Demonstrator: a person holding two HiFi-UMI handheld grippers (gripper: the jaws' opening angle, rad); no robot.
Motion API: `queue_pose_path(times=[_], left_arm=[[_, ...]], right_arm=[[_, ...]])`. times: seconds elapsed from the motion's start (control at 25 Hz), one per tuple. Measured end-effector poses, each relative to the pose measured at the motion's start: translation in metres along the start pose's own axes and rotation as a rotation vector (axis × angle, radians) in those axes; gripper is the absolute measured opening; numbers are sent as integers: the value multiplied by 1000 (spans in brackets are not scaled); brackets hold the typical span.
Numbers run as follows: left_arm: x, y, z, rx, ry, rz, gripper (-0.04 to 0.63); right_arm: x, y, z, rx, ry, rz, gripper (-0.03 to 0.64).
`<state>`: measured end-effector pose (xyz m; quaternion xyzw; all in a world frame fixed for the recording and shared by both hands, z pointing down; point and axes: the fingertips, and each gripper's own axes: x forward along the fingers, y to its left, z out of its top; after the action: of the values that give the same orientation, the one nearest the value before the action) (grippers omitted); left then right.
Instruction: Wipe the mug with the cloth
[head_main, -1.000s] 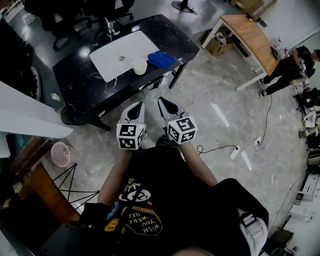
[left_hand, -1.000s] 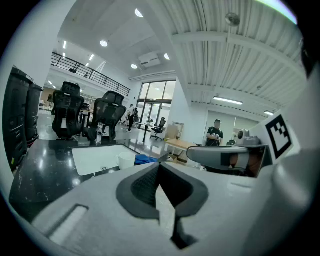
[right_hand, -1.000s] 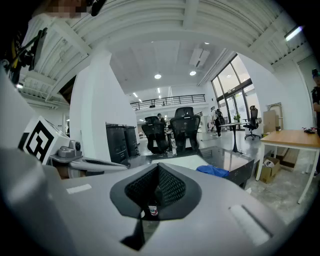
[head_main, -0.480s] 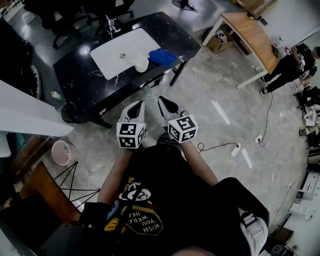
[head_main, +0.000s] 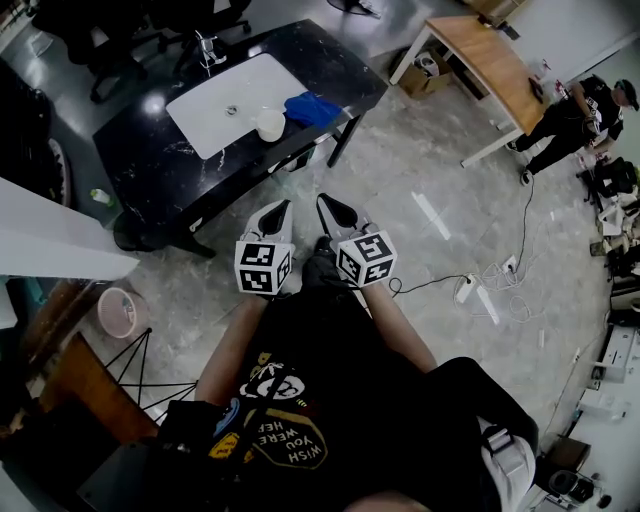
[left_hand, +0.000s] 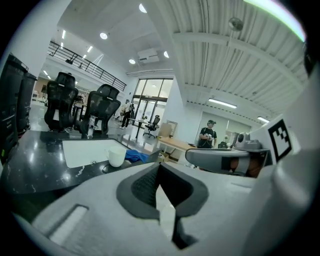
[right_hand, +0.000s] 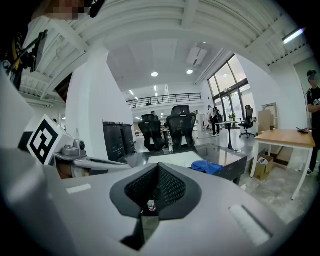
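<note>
A white mug (head_main: 270, 123) stands at the near edge of a white mat (head_main: 215, 100) on a black table (head_main: 160, 165). A blue cloth (head_main: 312, 108) lies crumpled just right of the mug. Both grippers are held side by side in front of the person's body, over the floor and well short of the table. My left gripper (head_main: 281, 206) is shut with nothing in it, and so is my right gripper (head_main: 324, 200). The left gripper view shows the mug (left_hand: 117, 156) and cloth (left_hand: 136, 157) far off beyond the closed jaws. The right gripper view shows the cloth (right_hand: 207, 167).
A wooden desk (head_main: 490, 60) stands at the back right, with people (head_main: 575, 110) beside it. Cables and a power strip (head_main: 470, 290) lie on the marble floor to the right. A pink bin (head_main: 117, 310) sits at the left. Office chairs (head_main: 110, 30) stand behind the table.
The table, mug and cloth have slid slightly left and up in the head view. Both grippers stay shut and side by side in the same spot.
</note>
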<state>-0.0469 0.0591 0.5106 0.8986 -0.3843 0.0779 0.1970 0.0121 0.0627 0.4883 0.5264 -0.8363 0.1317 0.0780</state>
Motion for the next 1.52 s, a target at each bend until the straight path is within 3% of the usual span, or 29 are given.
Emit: queue_pose_path(times=[0.16, 0.28, 0.56, 0.76, 1.0, 1.2, 1.36, 1.52], left_arm=[[5, -11, -1, -107, -2, -88, 2], [6, -12, 1, -134, -20, -130, 2], [26, -11, -2, -42, 29, -137, 3], [50, -6, 1, -76, 71, -226, 3], [84, 36, 16, -70, 76, -80, 3], [111, 57, 24, -45, 85, -5, 3], [132, 73, 32, -57, 54, 35, 3], [155, 90, 25, -22, 12, 23, 3]], right_arm=[[-2, -8, -3, -3, 17, -15, 3], [1, -9, -5, -3, 33, -13, 3], [20, -22, -6, 21, 72, 12, 3], [46, -40, -10, 38, 107, 30, 3], [76, -69, 0, 27, 119, 56, 3], [103, -90, 7, 4, 151, 84, 3], [124, -111, 3, -14, 176, 85, 3], [146, -127, 5, -23, 166, 105, 3]])
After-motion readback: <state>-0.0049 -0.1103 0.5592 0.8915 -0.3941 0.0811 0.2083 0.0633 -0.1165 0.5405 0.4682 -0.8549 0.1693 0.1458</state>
